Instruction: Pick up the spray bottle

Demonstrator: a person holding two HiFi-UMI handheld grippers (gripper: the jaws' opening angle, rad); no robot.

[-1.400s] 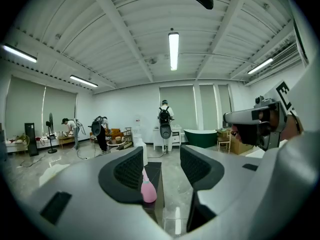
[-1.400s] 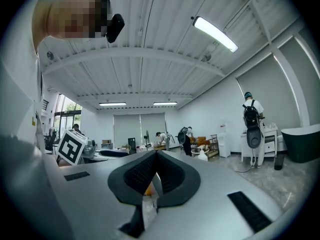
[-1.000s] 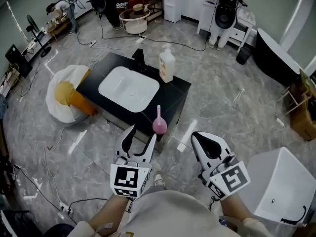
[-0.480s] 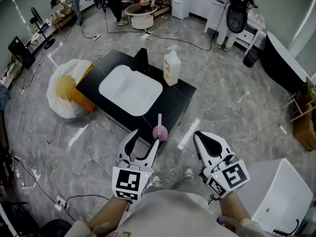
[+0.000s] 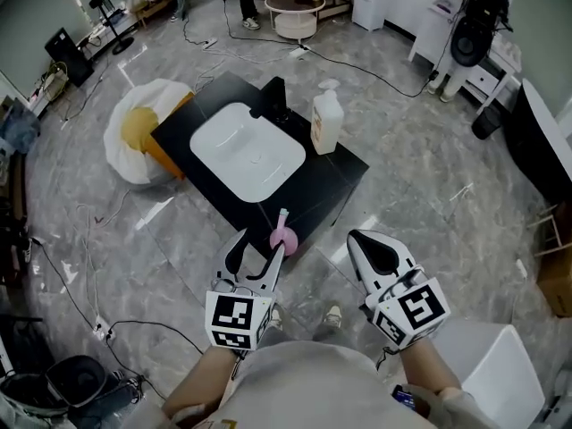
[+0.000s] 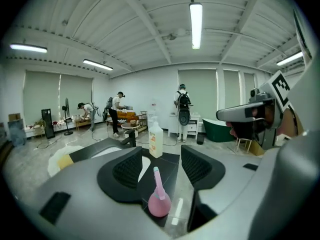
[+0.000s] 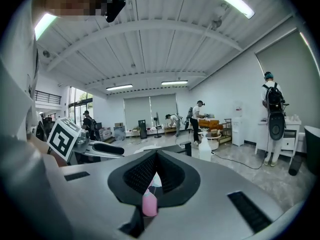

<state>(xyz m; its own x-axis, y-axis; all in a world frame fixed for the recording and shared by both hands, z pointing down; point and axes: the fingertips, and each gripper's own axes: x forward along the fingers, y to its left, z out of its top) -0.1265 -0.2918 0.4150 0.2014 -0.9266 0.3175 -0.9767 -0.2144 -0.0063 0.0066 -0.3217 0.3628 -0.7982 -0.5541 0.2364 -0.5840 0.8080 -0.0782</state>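
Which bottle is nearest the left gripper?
The pink bottle at the counter's near corner; the white bottle stands farther back, by the faucet.

Black counter, white basin (sunken), white bottle, pink bottle at edge

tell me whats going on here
A person stands at a low black counter with a white sink, a hand-held gripper in each hand. The left hand-held gripper is open and points at a pink bottle on the counter's near corner, not touching it. The right hand-held gripper is shut and empty. A white bottle stands by the sink's far side. Nothing is picked up yet.
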